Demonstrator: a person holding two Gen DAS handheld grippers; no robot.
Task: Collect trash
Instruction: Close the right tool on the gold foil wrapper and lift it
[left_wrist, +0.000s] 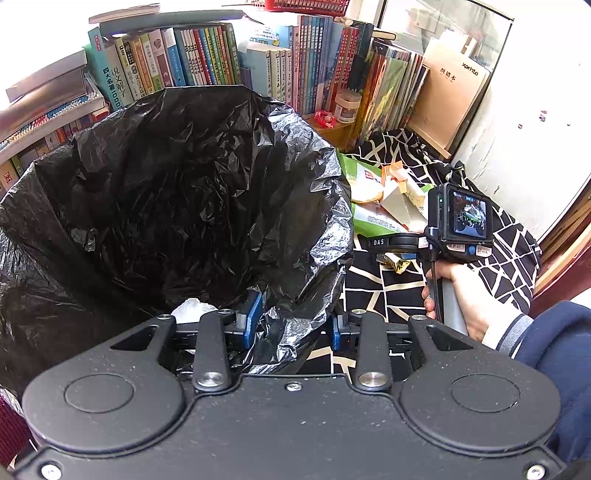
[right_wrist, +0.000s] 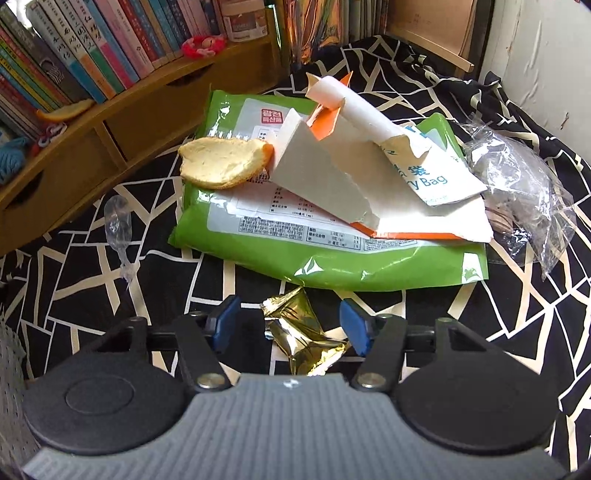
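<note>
Gaping black trash bag (left_wrist: 177, 192), white wad (left_wrist: 192, 309) inside

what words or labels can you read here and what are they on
"xarinte": tan notebook leaning at the shelf end.
"DAS": right claw's black body.
"y Bag": torn white and blue paper bag, start hidden.
Green packet: nutrition table too small to read.
Book spines: mostly too blurred.

Glossy black bin liner (left_wrist: 177, 177), black cloth (right_wrist: 92, 273) with white cracked-line pattern, green snack packet (right_wrist: 295, 254) with white label, crumpled gold wrapper (right_wrist: 299, 332), white card (right_wrist: 321, 177) edged orange, blue pads (right_wrist: 354, 328) on the tongs, wooden shelf (right_wrist: 147, 122)
</note>
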